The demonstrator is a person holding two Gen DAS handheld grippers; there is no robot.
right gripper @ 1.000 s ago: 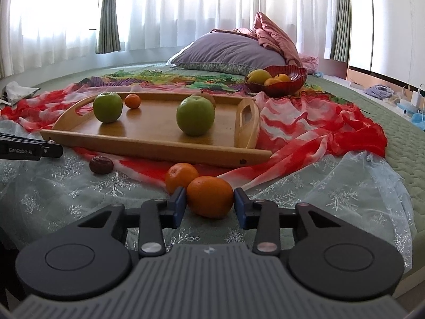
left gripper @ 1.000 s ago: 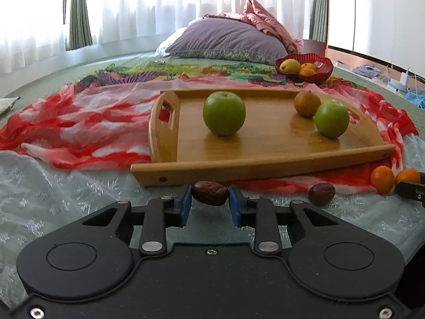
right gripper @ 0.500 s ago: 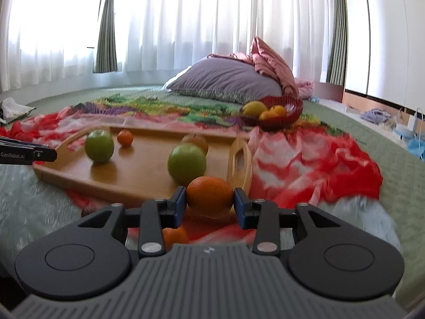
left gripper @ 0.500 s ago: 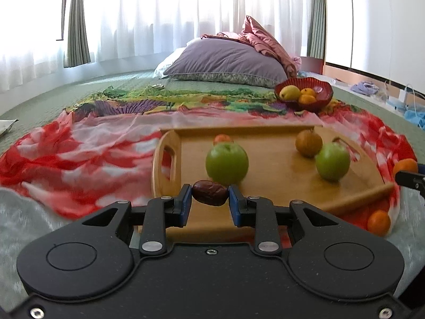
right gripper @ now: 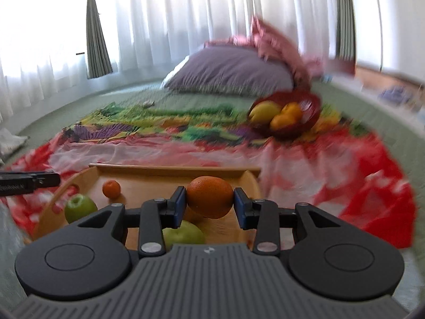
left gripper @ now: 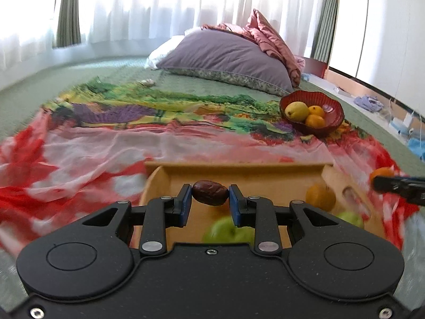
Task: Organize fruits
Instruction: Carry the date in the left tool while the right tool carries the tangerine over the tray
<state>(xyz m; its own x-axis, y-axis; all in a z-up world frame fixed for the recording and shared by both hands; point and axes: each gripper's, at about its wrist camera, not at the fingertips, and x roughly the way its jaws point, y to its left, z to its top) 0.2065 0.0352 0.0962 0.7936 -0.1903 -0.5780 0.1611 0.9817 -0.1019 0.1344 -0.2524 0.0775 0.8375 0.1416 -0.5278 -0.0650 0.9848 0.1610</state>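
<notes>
My left gripper (left gripper: pixel 209 204) is shut on a dark brown date (left gripper: pixel 210 193) and holds it above the left part of the wooden tray (left gripper: pixel 239 171). Below it lie a green apple (left gripper: pixel 228 232), an orange (left gripper: pixel 320 197) and a second green apple (left gripper: pixel 350 218). My right gripper (right gripper: pixel 209 206) is shut on a large orange (right gripper: pixel 209 196) above the right part of the tray (right gripper: pixel 170 171). That view shows a small tangerine (right gripper: pixel 111 188) and two green apples (right gripper: pixel 79 208) (right gripper: pixel 183 235) on the tray. The right gripper's tip (left gripper: pixel 398 184) shows at the left view's right edge.
A red bowl (left gripper: pixel 313 111) with a yellow fruit and oranges sits beyond the tray on the colourful cloth (left gripper: pixel 106 143). A purple pillow (left gripper: pixel 225 58) lies at the back. The left gripper's tip (right gripper: pixel 26 182) shows at the right view's left edge.
Both grippers have lifted their fruit off the bed and moved forward over the tray. The loose date and tangerines in front of the tray have dropped out of view.
</notes>
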